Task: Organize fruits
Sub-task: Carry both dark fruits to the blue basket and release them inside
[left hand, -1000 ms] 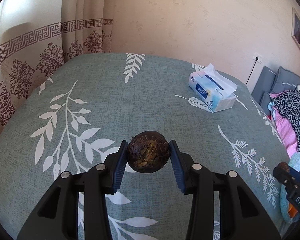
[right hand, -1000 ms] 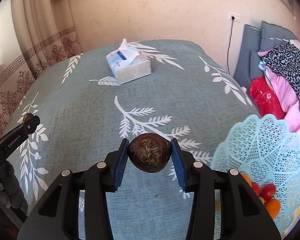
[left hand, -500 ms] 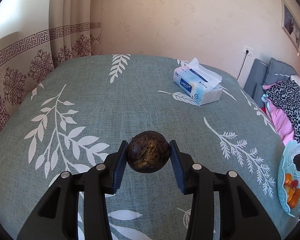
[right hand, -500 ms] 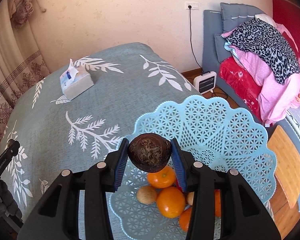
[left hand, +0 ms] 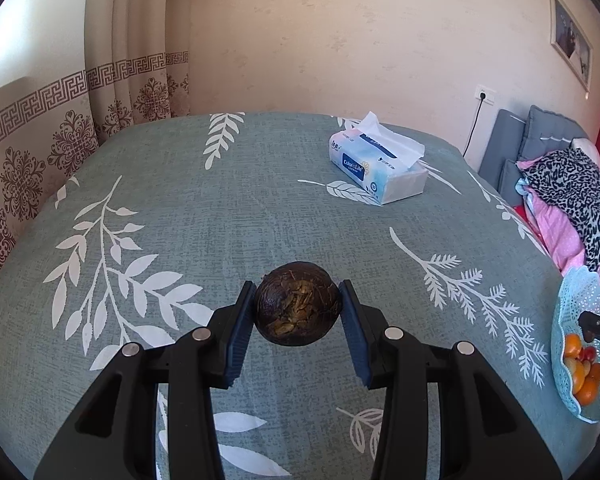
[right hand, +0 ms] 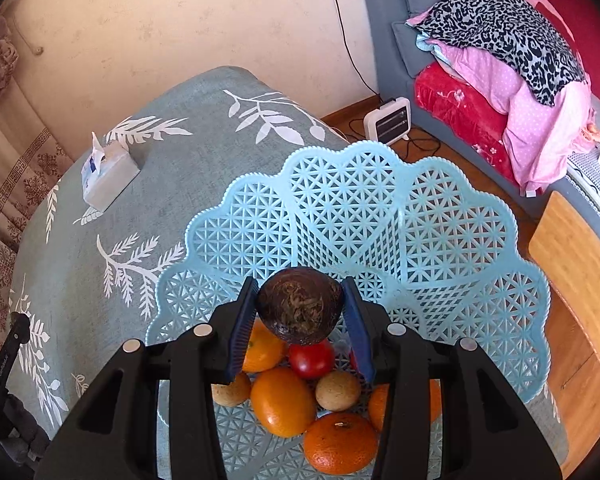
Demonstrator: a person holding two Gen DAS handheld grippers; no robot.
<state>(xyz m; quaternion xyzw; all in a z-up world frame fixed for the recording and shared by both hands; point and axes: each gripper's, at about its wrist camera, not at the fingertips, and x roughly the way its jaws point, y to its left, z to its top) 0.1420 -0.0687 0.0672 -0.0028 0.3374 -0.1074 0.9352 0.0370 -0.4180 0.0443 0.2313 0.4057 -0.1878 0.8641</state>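
Observation:
My left gripper is shut on a dark brown round fruit and holds it above the grey-green leaf-print tablecloth. My right gripper is shut on a second dark brown round fruit and holds it over the light blue lattice basket. In the basket lie several oranges, a red tomato and small tan fruits. The basket also shows in the left wrist view at the table's right edge.
A tissue pack lies at the far side of the table; it also shows in the right wrist view. Patterned curtains hang on the left. A sofa with piled clothes, a small heater and a wooden stool stand to the right.
My right gripper has carried its fruit to the right, from above the tablecloth to over the basket. My left gripper has turned a little to the right with its fruit still held.

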